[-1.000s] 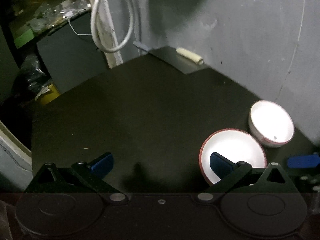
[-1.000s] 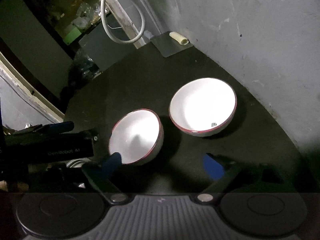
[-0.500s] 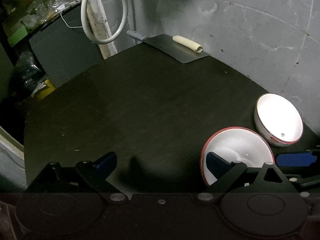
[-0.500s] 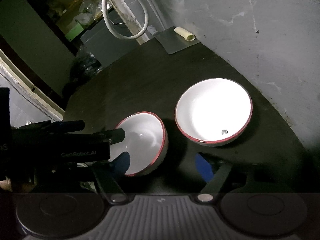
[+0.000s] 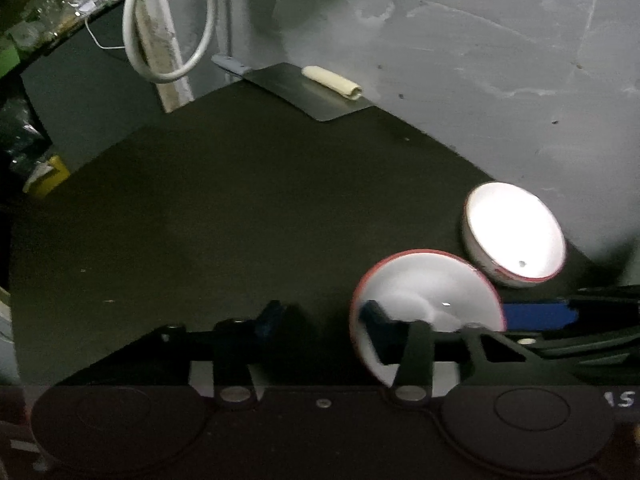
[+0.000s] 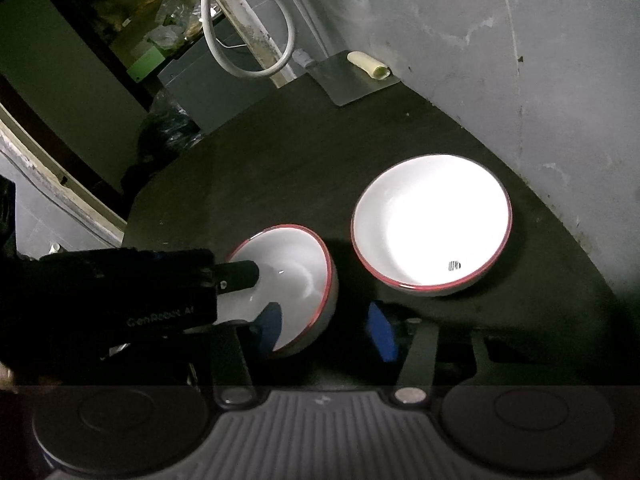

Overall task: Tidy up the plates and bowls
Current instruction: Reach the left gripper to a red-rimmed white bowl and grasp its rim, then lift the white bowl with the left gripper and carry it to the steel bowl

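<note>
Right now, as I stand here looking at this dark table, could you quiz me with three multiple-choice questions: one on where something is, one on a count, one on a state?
1. The cleaver lies:
A between the bowls
B at the far edge of the table, by the wall
C inside a bowl

2. Bowls on the table:
A one
B two
C four

3. The larger bowl is:
A upside down
B upright and empty
C full of food

Answers:
1. B, its blade rests beside the grey wall.
2. B, the larger bowl and the smaller bowl, both white with red rims.
3. B, its white inside faces up, with only a small mark in it.
</note>
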Demonstrator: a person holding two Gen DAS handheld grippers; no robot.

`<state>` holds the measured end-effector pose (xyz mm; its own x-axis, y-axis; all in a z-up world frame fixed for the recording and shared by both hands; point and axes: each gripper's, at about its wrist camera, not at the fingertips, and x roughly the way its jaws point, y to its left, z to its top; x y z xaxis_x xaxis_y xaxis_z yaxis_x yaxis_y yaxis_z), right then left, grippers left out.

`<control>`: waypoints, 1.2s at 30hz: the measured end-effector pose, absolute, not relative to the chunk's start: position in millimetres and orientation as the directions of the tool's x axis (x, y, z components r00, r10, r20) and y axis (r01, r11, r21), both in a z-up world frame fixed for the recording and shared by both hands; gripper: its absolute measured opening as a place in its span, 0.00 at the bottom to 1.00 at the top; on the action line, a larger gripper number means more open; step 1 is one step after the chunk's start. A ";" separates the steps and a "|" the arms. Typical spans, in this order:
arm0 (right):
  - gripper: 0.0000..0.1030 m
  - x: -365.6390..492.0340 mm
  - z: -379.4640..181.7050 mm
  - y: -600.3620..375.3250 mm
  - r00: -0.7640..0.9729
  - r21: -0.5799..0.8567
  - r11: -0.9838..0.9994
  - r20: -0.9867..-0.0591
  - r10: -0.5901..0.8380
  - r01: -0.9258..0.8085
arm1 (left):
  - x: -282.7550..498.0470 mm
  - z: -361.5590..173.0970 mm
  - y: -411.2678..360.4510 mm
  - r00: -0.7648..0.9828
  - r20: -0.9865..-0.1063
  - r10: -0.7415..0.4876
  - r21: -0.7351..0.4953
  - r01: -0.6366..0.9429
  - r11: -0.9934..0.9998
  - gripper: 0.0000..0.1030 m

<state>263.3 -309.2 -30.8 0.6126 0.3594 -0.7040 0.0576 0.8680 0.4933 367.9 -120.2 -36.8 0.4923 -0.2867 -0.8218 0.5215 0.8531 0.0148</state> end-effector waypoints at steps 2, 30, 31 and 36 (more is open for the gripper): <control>0.44 263.7 -31.1 -309.6 0.610 0.496 0.866 -0.705 0.361 0.060 | 366.7 -36.8 -121.1 0.478 -0.823 -0.308 -0.014 0.524 0.851 0.26; 0.23 210.8 29.3 -294.0 0.710 0.503 0.864 -0.618 0.337 0.029 | 306.0 29.1 -91.1 0.548 -0.722 -0.423 -0.140 0.483 0.865 0.06; 0.22 205.0 34.5 -291.3 0.717 0.501 0.865 -0.611 0.336 0.022 | 298.6 34.3 -87.6 0.556 -0.714 -0.426 -0.141 0.481 0.865 0.05; 0.22 174.9 56.5 -275.0 0.739 0.490 0.872 -0.578 0.345 -0.023 | 265.2 56.2 -64.8 0.594 -0.681 -0.428 -0.138 0.470 0.872 0.05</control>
<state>174.9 -275.0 56.5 0.7393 0.3447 -0.5785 -0.0231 0.8715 0.4898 265.2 -64.8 56.2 0.5942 -0.4283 -0.6808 0.4699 0.8718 -0.1384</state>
